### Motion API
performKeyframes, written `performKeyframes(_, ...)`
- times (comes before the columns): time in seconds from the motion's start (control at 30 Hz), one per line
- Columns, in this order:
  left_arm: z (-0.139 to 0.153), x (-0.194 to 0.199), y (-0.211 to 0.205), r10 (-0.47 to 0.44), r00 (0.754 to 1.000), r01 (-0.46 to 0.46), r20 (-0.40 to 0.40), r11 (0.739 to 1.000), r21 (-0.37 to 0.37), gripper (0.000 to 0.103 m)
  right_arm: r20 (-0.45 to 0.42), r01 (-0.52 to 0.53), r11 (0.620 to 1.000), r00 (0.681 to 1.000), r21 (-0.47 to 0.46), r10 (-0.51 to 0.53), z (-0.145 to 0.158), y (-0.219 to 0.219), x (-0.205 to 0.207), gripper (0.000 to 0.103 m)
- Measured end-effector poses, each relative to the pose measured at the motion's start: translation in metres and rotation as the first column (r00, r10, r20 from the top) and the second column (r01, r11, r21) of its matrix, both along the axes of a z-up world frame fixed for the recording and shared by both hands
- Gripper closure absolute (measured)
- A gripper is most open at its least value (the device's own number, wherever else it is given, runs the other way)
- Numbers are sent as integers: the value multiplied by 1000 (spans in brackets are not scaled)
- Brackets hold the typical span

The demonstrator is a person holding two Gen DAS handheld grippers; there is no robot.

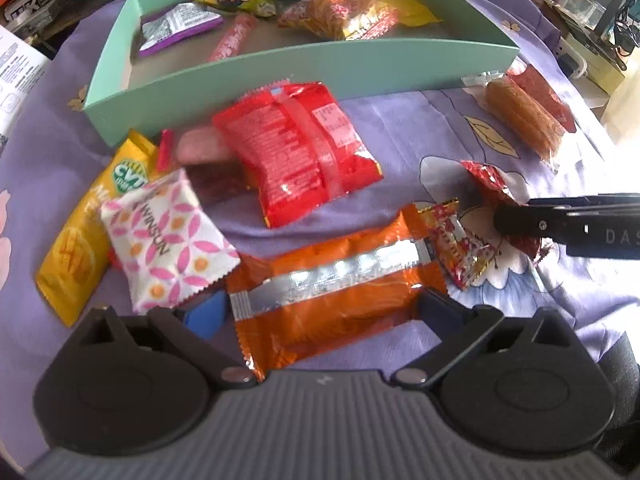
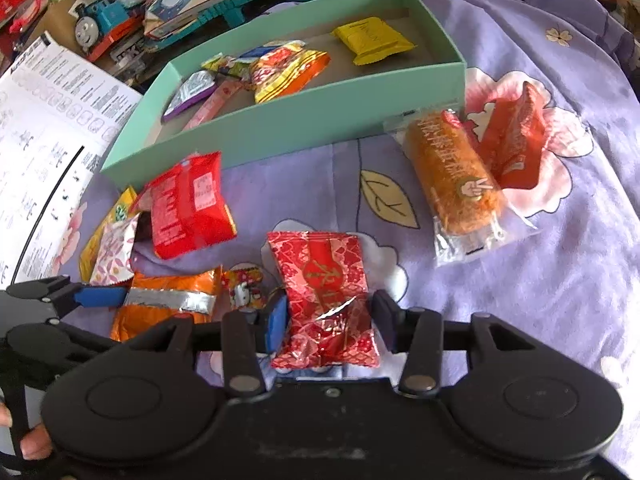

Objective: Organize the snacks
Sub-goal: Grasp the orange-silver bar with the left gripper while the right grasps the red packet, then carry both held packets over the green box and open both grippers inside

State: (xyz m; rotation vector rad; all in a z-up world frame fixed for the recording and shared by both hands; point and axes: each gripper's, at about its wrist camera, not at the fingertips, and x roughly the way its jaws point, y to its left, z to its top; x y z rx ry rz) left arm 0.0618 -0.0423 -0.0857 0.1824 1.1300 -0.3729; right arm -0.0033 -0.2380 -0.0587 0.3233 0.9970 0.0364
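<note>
The right gripper has its two fingers pressed on the sides of a shiny red snack pack with a pattern — it holds the pack, which lies on the purple flowery cloth; the left gripper has its fingers wide, one on each side of a long orange pack with a silver stripe, and I cannot tell if the blue pads touch it; a small red and gold candy packet sits just beside the orange pack, between the two grippers; to the left there is a white pack with pink petals that lies partly on a yellow pack with a green badge; a bit farther on, a big red pack with white writing lies on its front near the box; off to the right, well apart from the rest, a clear wrapper with a brown crumbly roll lies touching a dark red pack; behind all these stands the mint green box on the cloth; inside it are a purple pack, a thin pink stick, an orange and yellow bag and a yellow packet — all snacks already in the box; far back, past the box, a blue toy train sits among books and other things.
</note>
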Motion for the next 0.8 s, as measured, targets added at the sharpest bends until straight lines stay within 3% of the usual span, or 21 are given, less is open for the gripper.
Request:
performKeyframes(0.1, -1, -3, -3, -24, 1000, 24, 20, 1000, -2, 1, 1, 3, 1000, 1000, 6, -3, 0, -4, 0, 46)
performKeyframes(0.23, 2, -7, -6, -70, 996, 72, 47, 997, -29, 20, 12, -21, 997, 1000, -72, 22, -1, 11, -1, 42)
performKeyframes(0.33, 3, -5, -5, -55, 997, 57, 52, 998, -26, 21, 27, -39, 991, 999, -129, 43, -1, 23, -2, 51)
performKeyframes(0.37, 3, -3, -2, -39, 998, 41, 49, 999, -30, 21, 26, -51, 991, 998, -127, 54, 0, 25, -2, 60)
performKeyframes(0.57, 5, 8, 29, 79, 997, -77, 21, 995, -61, 21, 18, -62, 992, 998, -111, 65, 0, 25, 4, 61)
performKeyframes(0.8, 3, 9, 27, 88, 996, -86, 28, 994, -65, 20, 25, -81, 982, 996, -170, 86, -1, 36, 7, 58)
